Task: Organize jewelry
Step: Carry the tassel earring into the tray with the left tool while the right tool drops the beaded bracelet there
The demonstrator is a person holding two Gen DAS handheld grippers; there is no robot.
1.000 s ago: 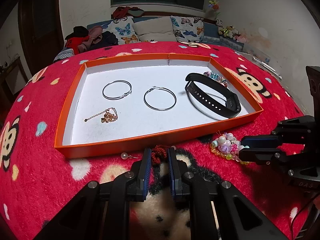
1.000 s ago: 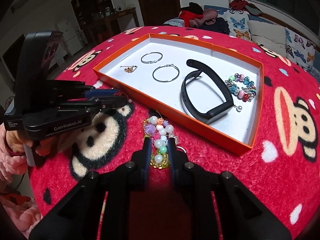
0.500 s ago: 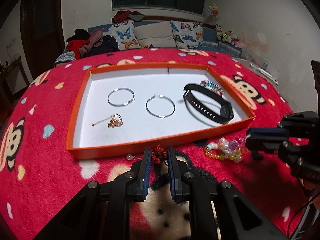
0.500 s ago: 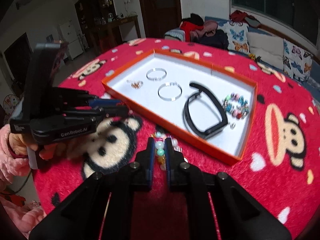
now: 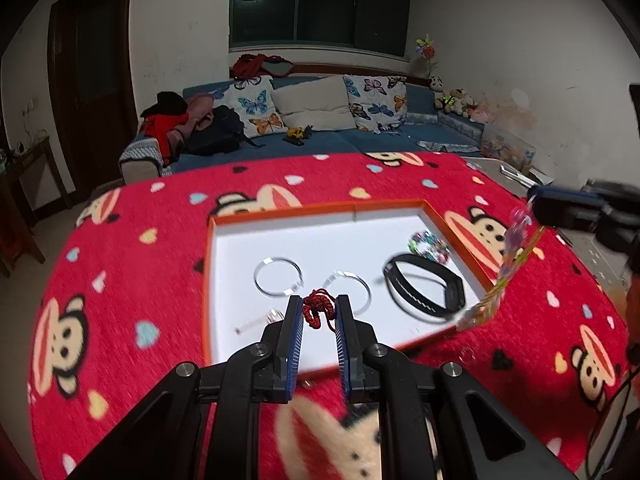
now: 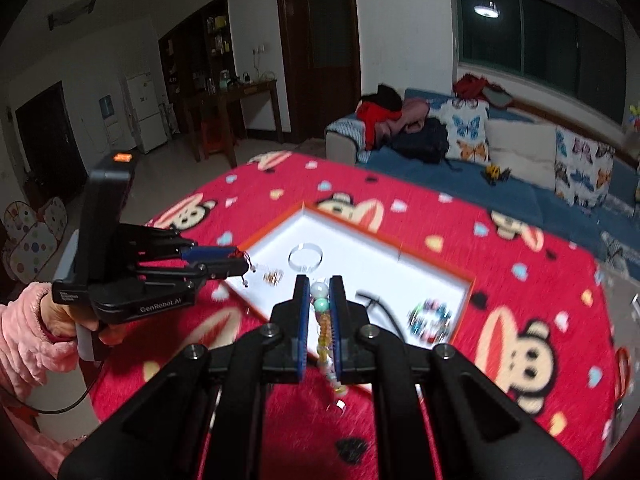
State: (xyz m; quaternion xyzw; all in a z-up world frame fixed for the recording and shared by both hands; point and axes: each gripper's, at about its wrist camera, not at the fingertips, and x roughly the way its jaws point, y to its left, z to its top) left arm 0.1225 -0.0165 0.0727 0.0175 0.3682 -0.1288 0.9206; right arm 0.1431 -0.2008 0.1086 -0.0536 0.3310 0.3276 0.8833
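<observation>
At the bottom centre of the left wrist view, the left gripper point(image 5: 319, 312) is clamped narrowly on a red knotted cord ornament point(image 5: 317, 307). At the bottom centre of the right wrist view, the right gripper point(image 6: 319, 300) is closed on a pastel bead bracelet point(image 6: 325, 328), which hangs down between its pads. Beyond both, mid-frame, an orange-rimmed white tray point(image 5: 280, 213) is seen on a red monkey-print cloth point(image 5: 120, 280). Two silver hoops point(image 5: 278, 276), a black wristband point(image 5: 424, 287) and a multicoloured bead bracelet point(image 5: 429, 245) are laid inside it.
</observation>
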